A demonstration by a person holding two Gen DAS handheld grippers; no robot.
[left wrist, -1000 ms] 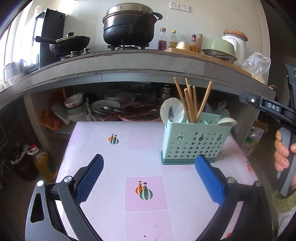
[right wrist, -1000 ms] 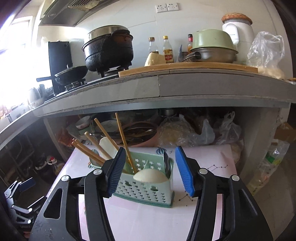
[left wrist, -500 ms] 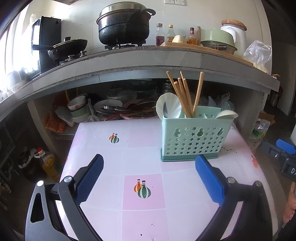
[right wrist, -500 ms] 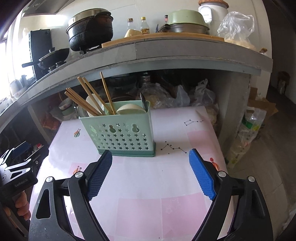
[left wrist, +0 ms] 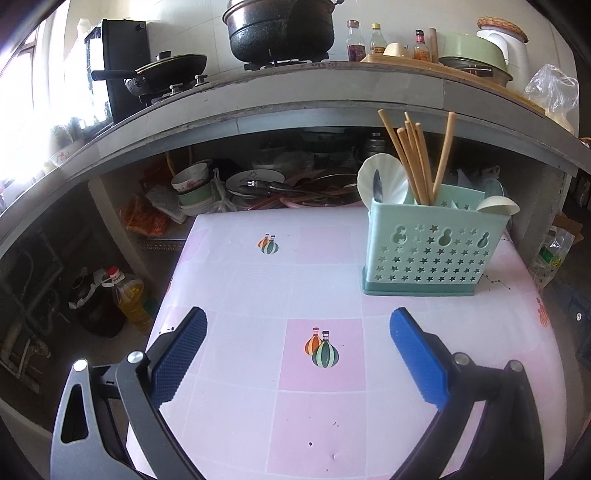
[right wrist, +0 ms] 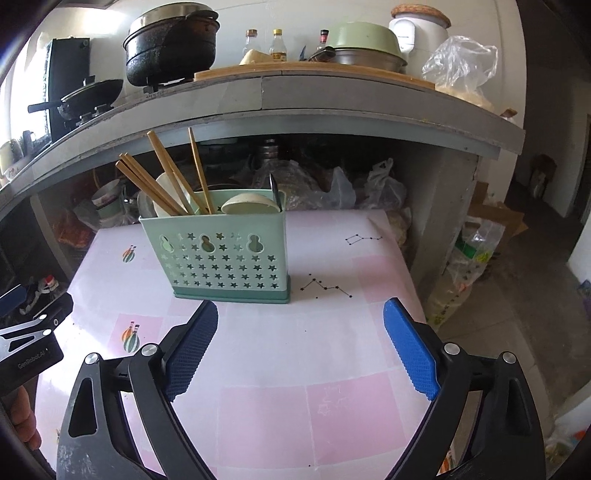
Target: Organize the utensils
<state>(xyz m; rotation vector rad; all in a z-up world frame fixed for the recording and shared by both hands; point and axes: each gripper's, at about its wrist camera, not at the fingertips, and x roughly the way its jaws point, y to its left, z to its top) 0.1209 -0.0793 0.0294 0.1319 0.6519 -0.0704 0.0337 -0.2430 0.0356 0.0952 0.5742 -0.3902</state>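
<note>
Daylight's pouring in from a window (left wrist: 22,122) on the left, totally blown out to white there. The table (left wrist: 258,288) is bright and evenly lit, with soft shadows. Under the counter (left wrist: 295,110) it goes dim and murky. Heavy fisheye bending, black corners, but everything's sharp, with no motion blur.

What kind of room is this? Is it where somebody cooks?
Most likely a home kitchen. A big black pot sits on a gas stove beside a wok, sauce bottles stand on the counter, and a green utensil holder with chopsticks stands on the small pink table.
</note>
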